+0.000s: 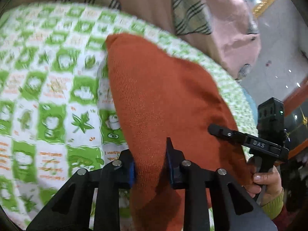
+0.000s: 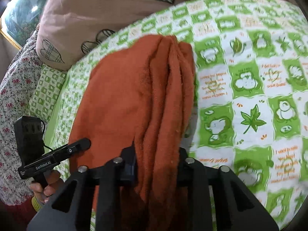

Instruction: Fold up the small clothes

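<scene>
A: Rust-orange knit garment (image 1: 165, 100) runs between the left gripper (image 1: 151, 163) pads, both pressed on a fold of it.

B: Right gripper (image 2: 156, 163)?

A: Same, clamped on a bunched, pleated edge of the cloth (image 2: 134, 96). No gap at the pads.

B: Where's the garment?

A: Draped over the green-and-white printed bedsheet (image 1: 48, 96), lifted at the near end. Pink pillow (image 2: 92, 19) behind it, near the sheet's far edge. Frames are motion-blurred.
</scene>
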### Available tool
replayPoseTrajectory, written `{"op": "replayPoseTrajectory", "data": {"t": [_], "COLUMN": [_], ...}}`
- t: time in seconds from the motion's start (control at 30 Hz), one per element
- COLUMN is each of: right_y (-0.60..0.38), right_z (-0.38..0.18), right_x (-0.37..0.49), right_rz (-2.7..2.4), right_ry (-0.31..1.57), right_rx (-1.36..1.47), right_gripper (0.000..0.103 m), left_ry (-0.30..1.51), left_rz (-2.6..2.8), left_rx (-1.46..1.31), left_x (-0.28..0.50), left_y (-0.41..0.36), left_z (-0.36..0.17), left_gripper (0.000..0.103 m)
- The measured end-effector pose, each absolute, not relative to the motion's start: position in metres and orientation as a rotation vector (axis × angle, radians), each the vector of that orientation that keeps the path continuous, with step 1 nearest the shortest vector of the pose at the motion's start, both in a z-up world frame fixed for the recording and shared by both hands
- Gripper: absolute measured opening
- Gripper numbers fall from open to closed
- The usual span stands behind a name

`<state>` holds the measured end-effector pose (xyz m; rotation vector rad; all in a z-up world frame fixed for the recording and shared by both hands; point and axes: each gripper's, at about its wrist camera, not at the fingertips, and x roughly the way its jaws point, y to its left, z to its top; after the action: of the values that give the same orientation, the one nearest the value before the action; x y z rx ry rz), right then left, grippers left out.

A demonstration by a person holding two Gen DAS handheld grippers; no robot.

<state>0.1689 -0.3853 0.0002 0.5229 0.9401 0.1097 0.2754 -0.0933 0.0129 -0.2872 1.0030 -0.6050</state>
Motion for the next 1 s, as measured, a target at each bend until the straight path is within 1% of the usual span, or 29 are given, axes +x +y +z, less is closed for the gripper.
{"op": "replayPoseTrajectory", "data": {"t": [0.17,0.33,0.43,0.57,0.7,0.77,0.8,0.83,0.87,0.9,0.93,1.0], "right_y": [-0.345,-0.283,-0.252,-0.223,-0.225,-0.227,-0.227,-0.228,-0.229,-0.232,-0.235,-0.241], "right_z": [0.018,0.015,0.005,-0.014,-0.024,-0.029,-0.031,-0.032,-0.032,-0.03,-0.027,-0.012], "right_x": [0.157,0.158,0.162,0.171,0.167,0.165,0.165,0.165,0.164,0.163,0.16,0.151], "right_rz": [0.218,0.347,0.404,0.422,0.391,0.368,0.356,0.347,0.337,0.313,0.289,0.229], "right_ry": [0.88,0.866,0.882,0.919,0.935,0.95,0.957,0.963,0.967,0.975,0.975,0.946], "right_rx": [0.57,0.577,0.585,0.588,0.59,0.572,0.56,0.558,0.559,0.557,0.545,0.498], "right_gripper": [0.024,0.024,0.024,0.024,0.024,0.025,0.029,0.034,0.038,0.046,0.05,0.051], "left_ry": [0.92,0.902,0.907,0.96,0.979,0.981,0.989,0.999,1.011,1.016,1.009,0.997], "left_rz": [-0.604,-0.56,-0.522,-0.468,-0.443,-0.431,-0.42,-0.408,-0.401,-0.397,-0.393,-0.378], "left_rx": [-0.27,-0.254,-0.242,-0.292,-0.315,-0.301,-0.291,-0.29,-0.3,-0.318,-0.332,-0.353], "left_x": [0.243,0.21,0.189,0.181,0.178,0.178,0.179,0.18,0.181,0.182,0.182,0.181], "left_y": [-0.044,0.02,0.051,0.079,0.085,0.082,0.08,0.078,0.078,0.081,0.082,0.092], "left_z": [0.054,0.068,0.063,0.036,0.014,0.011,0.01,0.009,0.008,0.009,0.01,0.013], "left_gripper": [0.023,0.023,0.023,0.023,0.024,0.028,0.033,0.044,0.051,0.063,0.067,0.07]}}
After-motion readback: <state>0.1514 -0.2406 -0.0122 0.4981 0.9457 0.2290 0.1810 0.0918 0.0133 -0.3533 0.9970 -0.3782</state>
